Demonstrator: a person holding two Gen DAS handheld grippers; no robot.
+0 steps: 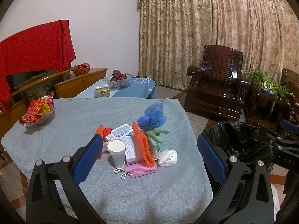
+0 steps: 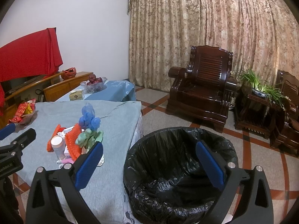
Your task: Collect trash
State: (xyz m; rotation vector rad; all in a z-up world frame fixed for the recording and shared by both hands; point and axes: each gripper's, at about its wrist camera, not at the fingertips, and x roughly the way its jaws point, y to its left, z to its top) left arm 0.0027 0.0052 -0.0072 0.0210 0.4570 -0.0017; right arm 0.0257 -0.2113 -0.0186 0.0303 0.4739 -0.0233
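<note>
The left gripper (image 1: 149, 156) hangs above the near part of the grey-clothed table (image 1: 74, 123), its blue pads spread wide apart and holding nothing. Between them in the left wrist view lies the heap of trash: a white paper cup (image 1: 117, 154) standing upright, a pink-and-white carton (image 1: 133, 150) touching it, a pink face mask (image 1: 142, 170) with white ear loops in front, and an orange foam fruit net (image 1: 143, 145) draped over the carton. Just right of the net lie pale green rubber gloves (image 1: 158, 137) and a crumpled white tissue (image 1: 167, 157). Behind them a blue plastic bag (image 1: 152, 118) stands up, with a white printed packet (image 1: 122, 130) and a second orange net (image 1: 102, 130) to its left; that net sits partly behind the left pad.

The right gripper (image 2: 149, 166) is also wide apart and empty, held over the table's right edge and the bin. Its left pad hides the tissue end of the heap; its right pad stands in front of the bin's inner wall.

The waste bin (image 2: 179, 149) stands on the floor just beside the table, lined with a black bag in which nothing shows.

At the table's far left a glass dish (image 1: 40, 114) holds red snack packets. On the blue-clothed table (image 1: 142, 88) behind, a glass bowl (image 1: 116, 81) holds dark red apples, with a gold tissue pack (image 1: 101, 91) beside it. A dark wooden armchair (image 2: 203, 91) and a potted plant (image 2: 259, 87) stand well apart by the curtain (image 2: 205, 28).
</note>
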